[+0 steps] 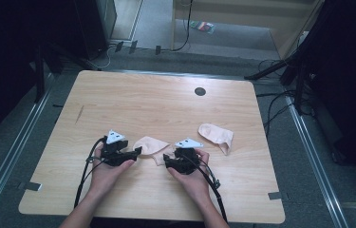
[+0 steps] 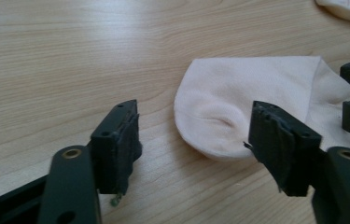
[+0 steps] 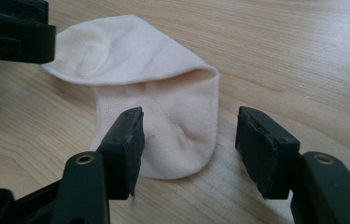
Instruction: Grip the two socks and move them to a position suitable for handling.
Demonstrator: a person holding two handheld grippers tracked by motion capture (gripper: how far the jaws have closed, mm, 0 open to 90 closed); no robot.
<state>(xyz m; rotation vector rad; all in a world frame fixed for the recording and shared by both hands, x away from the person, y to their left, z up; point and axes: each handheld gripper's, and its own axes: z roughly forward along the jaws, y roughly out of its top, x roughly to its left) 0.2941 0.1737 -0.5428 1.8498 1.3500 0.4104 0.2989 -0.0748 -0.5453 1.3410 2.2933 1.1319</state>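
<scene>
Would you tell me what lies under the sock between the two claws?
Bare wooden table shows all around the sock. It lies folded on itself, so its lower layer and the wood beneath are covered.

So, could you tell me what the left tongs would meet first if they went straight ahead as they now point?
Probably the rounded end of the pale peach fabric sock lying flat on the wooden table. It sits just ahead of the open left tongs, slightly toward one pad; depth is uncertain.

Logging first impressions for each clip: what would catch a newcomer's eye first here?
Two pale socks on a bare wooden table. The near sock lies flat between the two hand-held tools, the left tool at one end, the right tool at the other, both with jaws apart. The far sock lies alone to the right.
</scene>
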